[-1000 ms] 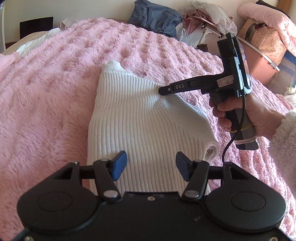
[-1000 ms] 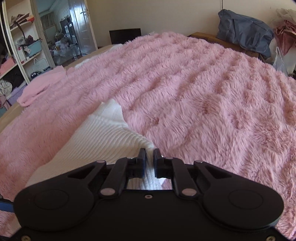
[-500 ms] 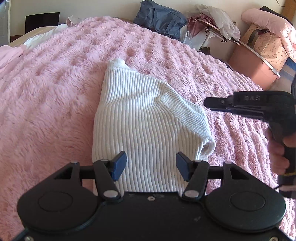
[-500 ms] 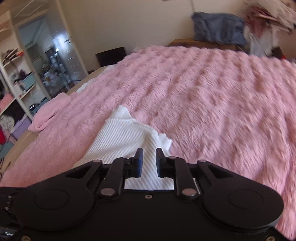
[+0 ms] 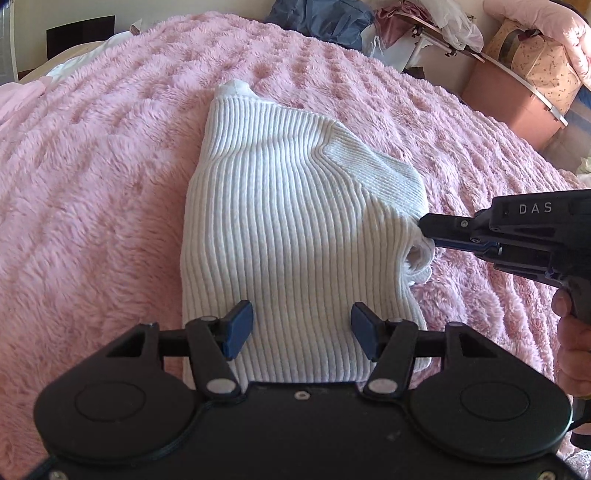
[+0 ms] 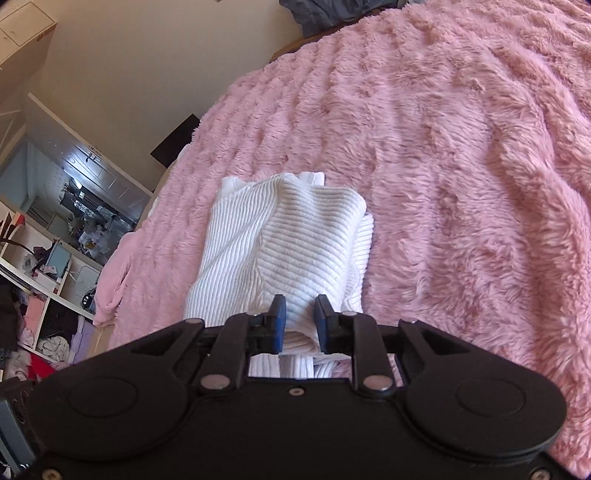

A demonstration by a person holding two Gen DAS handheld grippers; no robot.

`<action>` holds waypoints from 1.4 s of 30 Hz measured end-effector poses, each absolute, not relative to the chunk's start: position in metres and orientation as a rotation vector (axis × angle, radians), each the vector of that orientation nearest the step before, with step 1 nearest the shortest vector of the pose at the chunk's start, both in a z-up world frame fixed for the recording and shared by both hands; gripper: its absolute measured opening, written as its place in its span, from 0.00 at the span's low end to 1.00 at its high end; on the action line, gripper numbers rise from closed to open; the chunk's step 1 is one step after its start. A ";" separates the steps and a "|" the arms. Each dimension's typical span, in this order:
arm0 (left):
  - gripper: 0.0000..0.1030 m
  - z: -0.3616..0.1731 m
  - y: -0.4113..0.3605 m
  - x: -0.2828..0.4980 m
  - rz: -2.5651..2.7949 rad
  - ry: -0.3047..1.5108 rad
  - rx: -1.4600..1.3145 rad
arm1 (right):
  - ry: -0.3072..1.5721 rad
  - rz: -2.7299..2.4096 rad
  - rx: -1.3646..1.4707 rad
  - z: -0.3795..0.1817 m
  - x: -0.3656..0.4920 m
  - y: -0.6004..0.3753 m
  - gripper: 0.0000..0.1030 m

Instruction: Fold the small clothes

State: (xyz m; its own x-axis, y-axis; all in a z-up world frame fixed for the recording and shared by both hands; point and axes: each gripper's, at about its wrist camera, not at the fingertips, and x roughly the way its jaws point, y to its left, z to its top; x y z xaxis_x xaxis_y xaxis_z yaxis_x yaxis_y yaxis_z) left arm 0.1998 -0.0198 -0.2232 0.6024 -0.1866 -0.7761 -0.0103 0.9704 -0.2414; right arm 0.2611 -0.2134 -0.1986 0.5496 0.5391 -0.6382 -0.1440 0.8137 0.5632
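Observation:
A white ribbed sweater (image 5: 280,221) lies folded lengthwise on the pink fluffy blanket (image 5: 92,192), collar at the far end. My left gripper (image 5: 301,328) hovers open over its near hem, with nothing between the blue pads. In the left wrist view my right gripper (image 5: 424,230) comes in from the right, held by a hand (image 5: 572,354), its tips pinching the sweater's folded right edge. In the right wrist view the right gripper (image 6: 299,325) has its jaws closing, with a fold of the sweater (image 6: 280,240) between the pads.
Bags and piled clothes (image 5: 321,18) sit beyond the bed's far edge, and a pink storage box (image 5: 509,99) at the far right. A pink garment (image 6: 114,273) hangs off the bed's edge by open shelves (image 6: 40,295). Blanket surrounds the sweater on all sides.
The right gripper let go of the sleeve fold on top of the sweater, swung out to the right, rolled, and now grips the sweater's right edge. The left gripper stays open.

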 end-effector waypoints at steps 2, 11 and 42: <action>0.60 -0.223 -0.019 0.200 -0.106 0.920 -0.234 | 0.896 0.404 0.476 -0.198 0.259 -0.214 0.05; 0.60 -0.209 -0.025 0.196 -0.158 0.901 -0.276 | 0.890 0.350 0.391 -0.198 0.260 -0.215 0.03; 0.61 -0.233 -0.056 0.213 -0.244 0.956 -0.259 | 0.890 0.484 0.141 -0.196 0.290 -0.176 0.07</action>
